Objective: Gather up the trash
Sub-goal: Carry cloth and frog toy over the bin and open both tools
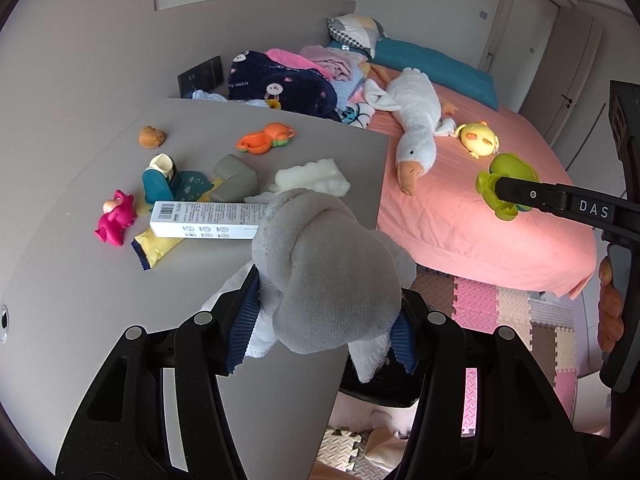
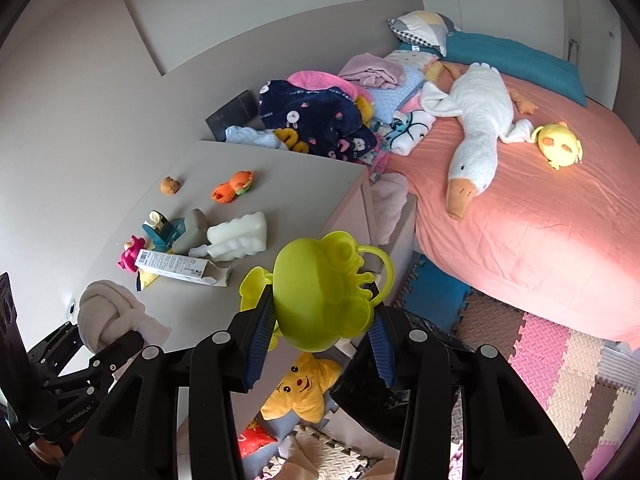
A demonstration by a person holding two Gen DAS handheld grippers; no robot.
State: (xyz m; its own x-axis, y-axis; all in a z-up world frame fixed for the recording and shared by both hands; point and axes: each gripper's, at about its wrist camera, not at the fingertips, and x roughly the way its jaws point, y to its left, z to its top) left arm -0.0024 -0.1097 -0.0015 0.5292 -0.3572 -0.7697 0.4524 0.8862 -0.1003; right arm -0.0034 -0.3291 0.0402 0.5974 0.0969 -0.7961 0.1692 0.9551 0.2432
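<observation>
My left gripper [image 1: 324,320] is shut on a knotted grey-white sock bundle [image 1: 324,268], held above the near edge of the grey cabinet top [image 1: 80,264]. In the right wrist view the same bundle [image 2: 108,312] shows at the lower left in the left gripper [image 2: 120,340]. My right gripper [image 2: 322,320] is shut on a lime-green frog-shaped plastic toy [image 2: 316,288], which also appears at the right of the left wrist view as the green toy [image 1: 504,184]. On the cabinet lie a white carton box [image 1: 208,220], a yellow wrapper [image 1: 156,248] and a white foam piece [image 1: 312,178].
Small toys sit on the cabinet: pink figure [image 1: 116,218], orange toy [image 1: 264,138], teal holder [image 1: 160,180], grey block [image 1: 236,178]. The pink bed [image 2: 540,240] carries a goose plush [image 2: 476,136], clothes pile [image 2: 312,116]. A star plush [image 2: 300,388] and foam mats [image 2: 560,360] lie on the floor.
</observation>
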